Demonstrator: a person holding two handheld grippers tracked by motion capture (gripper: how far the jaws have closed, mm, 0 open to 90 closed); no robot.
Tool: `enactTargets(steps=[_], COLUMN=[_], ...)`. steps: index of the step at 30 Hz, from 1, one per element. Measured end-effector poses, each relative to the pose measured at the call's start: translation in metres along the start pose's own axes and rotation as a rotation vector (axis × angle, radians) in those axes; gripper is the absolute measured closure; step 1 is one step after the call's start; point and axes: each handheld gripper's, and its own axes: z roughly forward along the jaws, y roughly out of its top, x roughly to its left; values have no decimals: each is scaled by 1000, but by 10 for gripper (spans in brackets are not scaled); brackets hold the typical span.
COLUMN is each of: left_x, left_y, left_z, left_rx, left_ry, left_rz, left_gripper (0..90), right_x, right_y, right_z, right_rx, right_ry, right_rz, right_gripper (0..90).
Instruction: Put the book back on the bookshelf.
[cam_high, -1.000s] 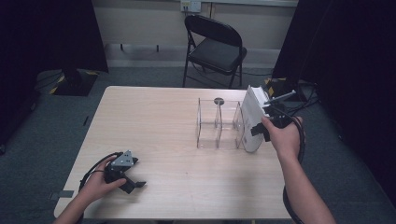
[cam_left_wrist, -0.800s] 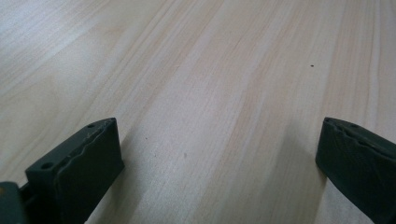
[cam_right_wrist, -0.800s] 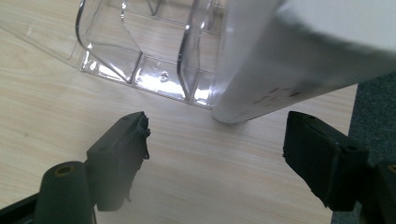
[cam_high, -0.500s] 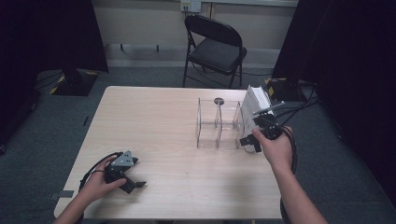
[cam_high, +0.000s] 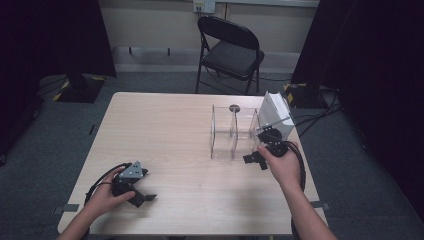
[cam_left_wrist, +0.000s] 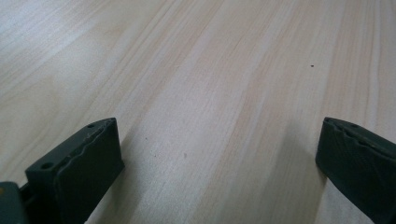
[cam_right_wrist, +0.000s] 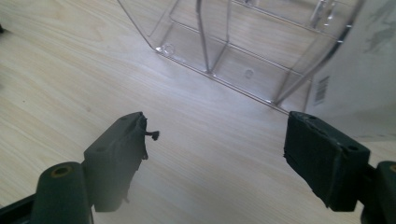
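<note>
The white box (cam_high: 276, 116) is seen leaning against the far right end of the clear organizer (cam_high: 235, 131), just ahead and to the right of the empty, wide-apart right gripper (cam_high: 256, 160), while the left gripper (cam_high: 142, 196), likewise spread, lies well apart.

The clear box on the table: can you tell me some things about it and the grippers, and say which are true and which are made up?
1. The clear box has something red inside. False: it looks empty.
2. A white pack stands at the box's right side. True.
3. The right gripper is squeezing the white pack. False: its jaws are open with only table between them.
4. The left gripper is open over bare wood. True.
5. A chair stands beyond the table. True.
</note>
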Motion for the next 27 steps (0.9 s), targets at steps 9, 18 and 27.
enactTargets(steps=[9, 18, 27], left_x=[0, 0, 0], left_y=[0, 0, 0], left_z=[0, 0, 0], left_rx=[0, 3, 0], left_ry=[-1, -2, -1], left_rz=[-1, 0, -1], left_gripper=[0, 0, 0], right_x=[9, 17, 25], right_y=[-2, -4, -5], right_z=[11, 23, 32], right_rx=[-12, -19, -12], right_ry=[47, 73, 82], right_rz=[-22, -46, -63], right_gripper=[198, 198, 198])
